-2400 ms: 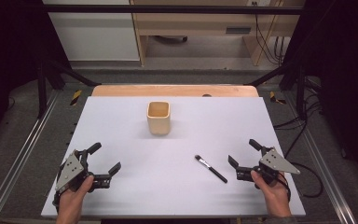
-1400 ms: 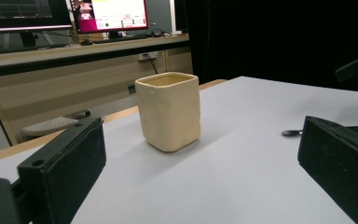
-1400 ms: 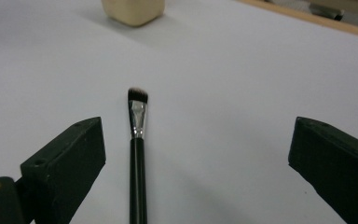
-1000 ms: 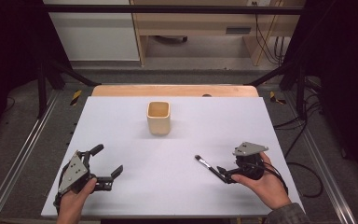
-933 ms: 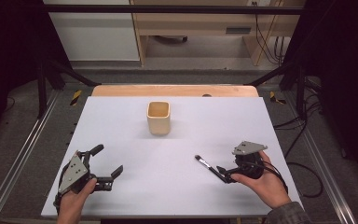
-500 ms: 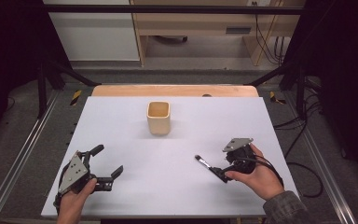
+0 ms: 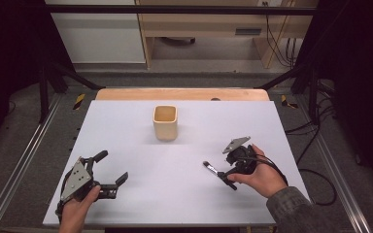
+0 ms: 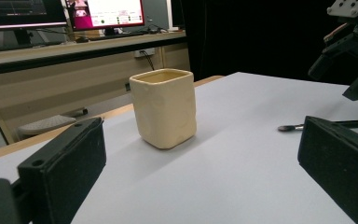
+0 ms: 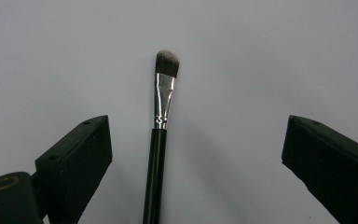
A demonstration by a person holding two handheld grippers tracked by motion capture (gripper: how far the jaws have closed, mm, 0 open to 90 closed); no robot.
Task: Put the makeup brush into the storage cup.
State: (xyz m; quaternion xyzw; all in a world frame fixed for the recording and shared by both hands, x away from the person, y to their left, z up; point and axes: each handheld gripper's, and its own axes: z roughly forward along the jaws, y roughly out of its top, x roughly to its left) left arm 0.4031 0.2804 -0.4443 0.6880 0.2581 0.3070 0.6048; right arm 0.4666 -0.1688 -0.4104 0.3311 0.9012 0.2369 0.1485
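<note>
A black-handled makeup brush point(image 7: 211, 168) with a silver ferrule lies on the white table point(image 7: 126, 131), right of centre. My right gripper point(image 7: 233, 167) points down over its handle, open. In the right gripper view the brush point(image 9: 164, 93) lies between the spread jaws of the right gripper point(image 9: 196, 140), nearer the left one, untouched. A cream square cup point(image 7: 165, 123) stands upright at the middle back. My left gripper point(image 7: 111, 166) rests open at the front left, empty. The left gripper point(image 8: 203, 158) looks across at the cup point(image 8: 164, 108), the brush point(image 8: 326, 125) and the right gripper point(image 8: 349, 46).
A wooden strip point(image 7: 175, 93) borders the table's far edge. Metal rails point(image 7: 24, 155) run along both sides, with cables point(image 7: 315, 170) on the floor at the right. A desk with monitors point(image 8: 107, 11) stands beyond the table.
My right gripper has moved left from the table's right edge and tipped down over the brush handle. The left gripper, cup and brush have stayed put.
</note>
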